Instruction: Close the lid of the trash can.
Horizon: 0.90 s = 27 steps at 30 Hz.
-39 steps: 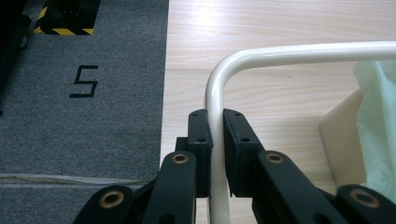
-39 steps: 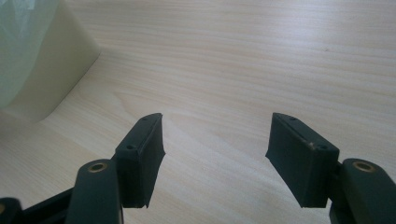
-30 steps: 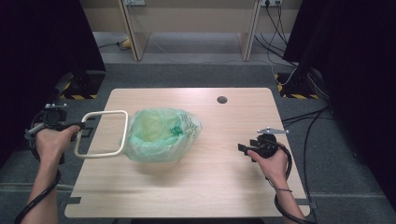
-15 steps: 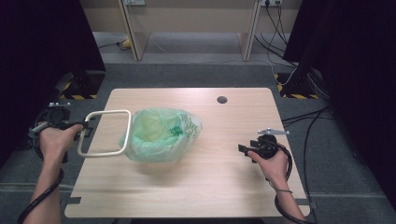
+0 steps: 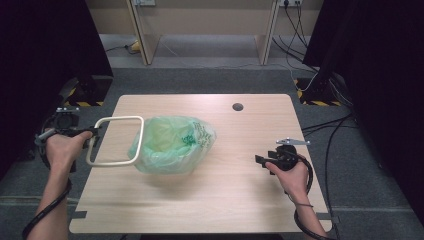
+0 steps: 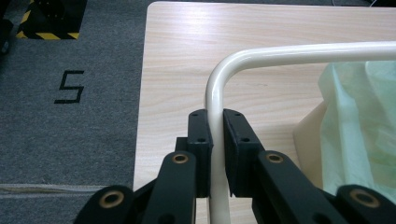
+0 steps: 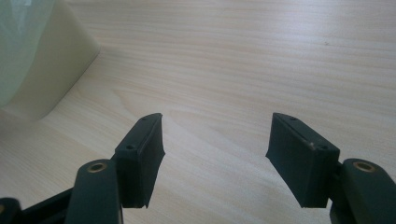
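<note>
Your left claw point(image 6: 215, 154) is clamped tight on the cream handle point(image 5: 114, 141), at the near left edge of the bin point(image 5: 167, 150) standing mid-table point(image 5: 210, 210). That round tube may twist in the pads if you lift. Your right claw point(image 7: 215, 154) hangs wide apart and holds nothing, well right of the bin, so the loose green bag point(image 5: 192, 137) could slip off unsupported.

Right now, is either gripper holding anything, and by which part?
The left gripper clamps the cream handle of the bag-lined bin, near its corner bend. The right gripper is open, holding nothing.
</note>
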Each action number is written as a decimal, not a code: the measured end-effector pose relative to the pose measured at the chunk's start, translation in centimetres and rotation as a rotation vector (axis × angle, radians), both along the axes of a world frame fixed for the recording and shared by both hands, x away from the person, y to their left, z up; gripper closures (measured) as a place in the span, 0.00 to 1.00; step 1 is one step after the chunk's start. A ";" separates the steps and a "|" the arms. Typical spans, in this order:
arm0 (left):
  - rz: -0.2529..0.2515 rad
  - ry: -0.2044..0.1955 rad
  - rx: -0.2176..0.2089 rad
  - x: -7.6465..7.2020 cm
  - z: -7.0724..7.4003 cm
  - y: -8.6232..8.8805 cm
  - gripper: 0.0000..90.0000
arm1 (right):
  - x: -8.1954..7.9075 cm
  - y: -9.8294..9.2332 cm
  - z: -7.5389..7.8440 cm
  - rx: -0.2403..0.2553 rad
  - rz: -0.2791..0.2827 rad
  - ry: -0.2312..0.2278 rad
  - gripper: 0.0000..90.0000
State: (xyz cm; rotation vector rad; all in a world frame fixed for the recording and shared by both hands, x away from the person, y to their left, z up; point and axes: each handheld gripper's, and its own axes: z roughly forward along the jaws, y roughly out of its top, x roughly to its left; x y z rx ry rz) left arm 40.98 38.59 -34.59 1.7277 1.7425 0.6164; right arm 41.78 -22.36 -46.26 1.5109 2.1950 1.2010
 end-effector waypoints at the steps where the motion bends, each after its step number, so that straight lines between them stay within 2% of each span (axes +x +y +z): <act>1: -0.001 -0.002 -0.002 0.0 0.0 -0.1 0.91 | 0.0 0.0 0.0 0.001 -0.001 0.000 0.40; 27: -0.031 0.001 -0.003 0.7 0.5 -1.8 0.91 | -0.1 -0.1 0.0 0.007 -0.003 0.002 0.40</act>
